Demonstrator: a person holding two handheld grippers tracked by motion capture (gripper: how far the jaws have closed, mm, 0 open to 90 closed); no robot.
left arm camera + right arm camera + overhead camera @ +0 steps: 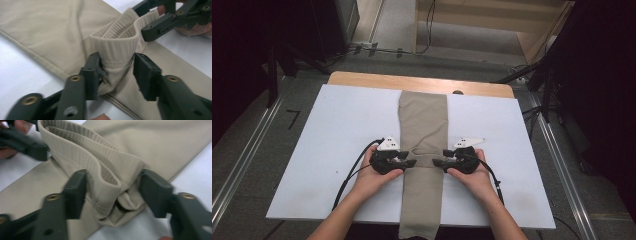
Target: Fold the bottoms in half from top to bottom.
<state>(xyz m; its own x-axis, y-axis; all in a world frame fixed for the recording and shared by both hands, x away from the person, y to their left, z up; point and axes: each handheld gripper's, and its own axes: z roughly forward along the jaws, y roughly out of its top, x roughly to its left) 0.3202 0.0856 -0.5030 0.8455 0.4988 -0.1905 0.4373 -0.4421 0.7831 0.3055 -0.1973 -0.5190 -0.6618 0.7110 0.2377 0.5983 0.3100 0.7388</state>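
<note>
Grippers, left (411, 163) and right (437, 162), pinch beige garment (422, 120) (opposite edges).

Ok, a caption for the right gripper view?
Right gripper closing its jaws around a bunched fold of the beige garment on the white table.

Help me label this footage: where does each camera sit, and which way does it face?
High view: above the near table edge, looking forward and down on the white board and beige cloth; forearms, both hands, left claw and right claw show.
Left gripper view: rides the left claw, facing the cloth's ribbed hem; the right claw is beyond.
Right gripper view: rides the right claw, facing the bunched hem.
Both gripper views share that hem.
</note>
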